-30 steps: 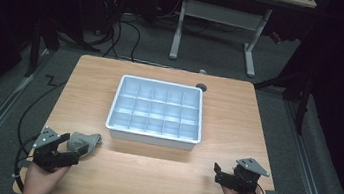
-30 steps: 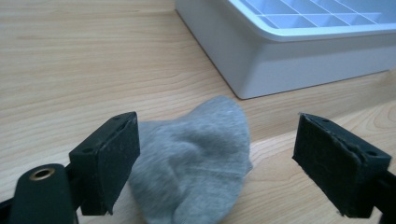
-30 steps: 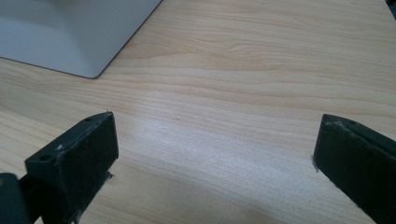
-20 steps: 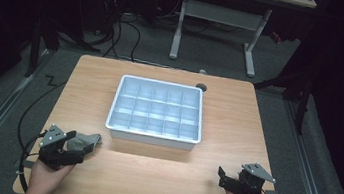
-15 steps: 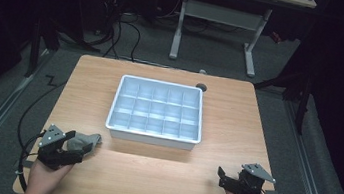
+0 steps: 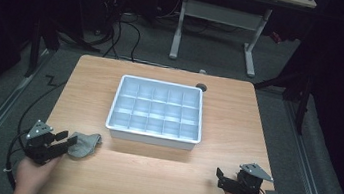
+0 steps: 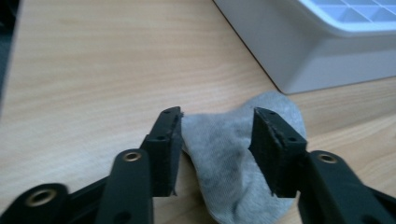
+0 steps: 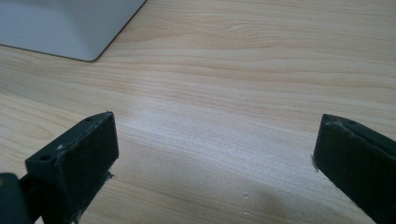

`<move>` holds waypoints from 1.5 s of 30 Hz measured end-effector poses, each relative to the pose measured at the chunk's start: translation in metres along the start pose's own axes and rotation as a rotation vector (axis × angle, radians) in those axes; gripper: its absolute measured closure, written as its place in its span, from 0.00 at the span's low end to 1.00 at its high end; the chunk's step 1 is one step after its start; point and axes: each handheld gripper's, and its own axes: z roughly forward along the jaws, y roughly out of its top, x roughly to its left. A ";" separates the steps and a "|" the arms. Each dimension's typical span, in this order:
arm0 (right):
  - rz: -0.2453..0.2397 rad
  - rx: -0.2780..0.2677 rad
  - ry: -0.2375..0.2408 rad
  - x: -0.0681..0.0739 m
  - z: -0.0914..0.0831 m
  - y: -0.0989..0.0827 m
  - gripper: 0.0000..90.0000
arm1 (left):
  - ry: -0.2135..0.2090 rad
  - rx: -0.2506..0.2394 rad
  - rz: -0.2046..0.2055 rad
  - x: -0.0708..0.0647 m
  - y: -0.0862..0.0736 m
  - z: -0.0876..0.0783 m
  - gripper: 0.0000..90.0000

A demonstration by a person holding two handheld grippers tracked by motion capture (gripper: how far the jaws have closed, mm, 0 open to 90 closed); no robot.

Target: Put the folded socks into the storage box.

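Grey sock (image 6: 84,144) lies flat on the wooden table (image 6: 238,116), just beside the near-left corner of the white tray (image 6: 153,136), apart from the tray wall. In the left gripper view the sock (image 7: 238,154) sits between the two black jaws, with its rounded end pointing toward the tray (image 7: 299,46).

Left gripper (image 6: 70,143): jaws parted to either side of the sock, with a visible gap on each side of the fabric. Not clamped. I cannot tell whether the jaw tips touch the cloth or the table.

Right gripper (image 6: 220,179): near the table's front edge, well to the right of the tray's near-right corner. Jaws spread wide over bare wood in the right gripper view (image 8: 212,154), holding nothing.

Handling, as judgement:
- The sock looks soft, limp and light, and will drape and fold when lifted rather than keep its shape.
- The knit surface should give the jaws good friction, so slipping is unlikely. It is not fragile.
- Lying thin on the table, it needs the jaws low enough to pinch a fold of fabric. Too high a close would skim over it.
- The best hold appears to be across the narrow width at mid-body, where the jaws already straddle it.
- The tray is divided into small compartments, so a dangling sock may catch on the rim.
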 end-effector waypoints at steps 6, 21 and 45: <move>-0.008 0.006 0.010 0.004 0.004 0.001 0.00 | -0.021 0.026 0.032 -0.002 -0.013 0.003 0.48; -0.031 -0.011 0.031 0.010 0.014 0.013 0.00 | -0.130 0.180 0.074 -0.038 -0.043 -0.013 0.57; -0.009 -0.021 0.042 0.002 0.005 0.008 0.00 | 0.023 0.393 0.284 -0.087 -0.031 0.022 0.47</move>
